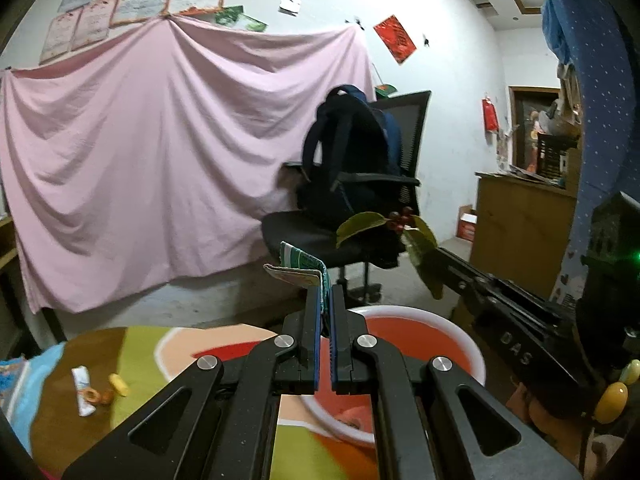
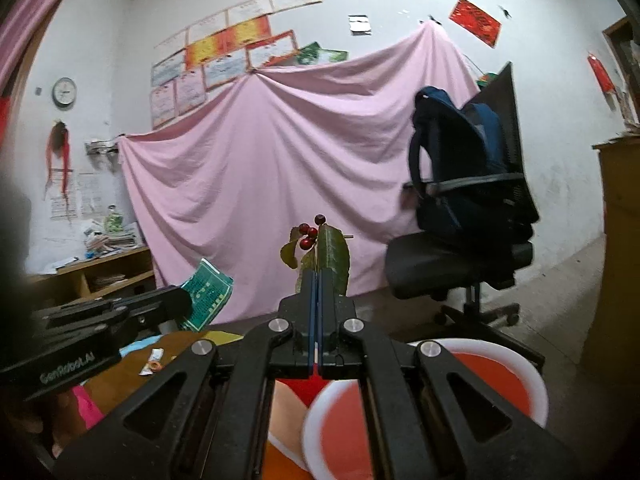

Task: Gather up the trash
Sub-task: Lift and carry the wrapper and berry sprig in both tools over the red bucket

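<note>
My left gripper [image 1: 326, 292] is shut on a green and white printed wrapper [image 1: 300, 266], held above the near rim of a red basin with a white rim [image 1: 476, 350]. In the right wrist view the same wrapper [image 2: 206, 294] sticks out of the left gripper at the left. My right gripper [image 2: 318, 276] is shut on a sprig of green leaves with red berries [image 2: 324, 248], also over the basin [image 2: 536, 380]. The sprig [image 1: 384, 224] shows in the left wrist view at the tip of the right gripper. A white wrapper [image 1: 83, 390], a yellow piece [image 1: 119, 384] and small orange bits lie on the table.
The table wears a colourful printed cloth [image 1: 136, 364]. A black office chair [image 1: 352, 240] carrying a dark blue backpack [image 1: 352, 148] stands behind the basin. A pink sheet [image 1: 160, 152] hangs on the back wall. A wooden cabinet [image 1: 520, 220] stands at the right, shelves [image 2: 100, 276] at the left.
</note>
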Motion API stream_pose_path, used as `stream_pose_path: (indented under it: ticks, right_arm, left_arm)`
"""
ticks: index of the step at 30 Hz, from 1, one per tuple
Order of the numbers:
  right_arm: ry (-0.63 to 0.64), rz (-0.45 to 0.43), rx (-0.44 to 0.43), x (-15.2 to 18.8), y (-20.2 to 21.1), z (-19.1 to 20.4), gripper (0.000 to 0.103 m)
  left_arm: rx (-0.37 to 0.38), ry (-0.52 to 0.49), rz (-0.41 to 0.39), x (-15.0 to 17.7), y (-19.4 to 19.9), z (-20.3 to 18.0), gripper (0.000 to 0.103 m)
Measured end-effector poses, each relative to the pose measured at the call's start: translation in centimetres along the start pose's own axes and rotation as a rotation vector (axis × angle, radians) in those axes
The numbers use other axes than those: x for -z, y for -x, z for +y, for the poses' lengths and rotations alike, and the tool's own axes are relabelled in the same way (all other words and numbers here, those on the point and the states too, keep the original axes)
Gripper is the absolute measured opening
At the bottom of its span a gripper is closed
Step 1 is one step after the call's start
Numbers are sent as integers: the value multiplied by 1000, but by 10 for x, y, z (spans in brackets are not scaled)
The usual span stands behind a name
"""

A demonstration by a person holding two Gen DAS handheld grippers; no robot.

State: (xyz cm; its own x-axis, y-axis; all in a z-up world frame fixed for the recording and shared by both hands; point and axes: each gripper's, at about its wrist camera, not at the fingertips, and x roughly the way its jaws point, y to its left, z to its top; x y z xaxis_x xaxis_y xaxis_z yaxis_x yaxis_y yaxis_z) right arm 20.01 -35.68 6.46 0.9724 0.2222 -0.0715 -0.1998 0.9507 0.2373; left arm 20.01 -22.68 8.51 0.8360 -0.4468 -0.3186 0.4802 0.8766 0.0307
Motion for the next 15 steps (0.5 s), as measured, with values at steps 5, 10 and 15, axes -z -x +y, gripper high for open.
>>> stream_pose_path:
  ticks: [5,10,15]
  right_arm:
    - [-56,37,41,3,-1,-22,30]
    - [-93,54,62,4,-1,-34,31]
    - [-122,78,78,7,-3,-41,31]
  left_arm:
    - [36,-4,39,4,-18,-17,2]
    - [51,2,80,8,-32,-22,2]
    - [67,23,119,13,-42,-23,2]
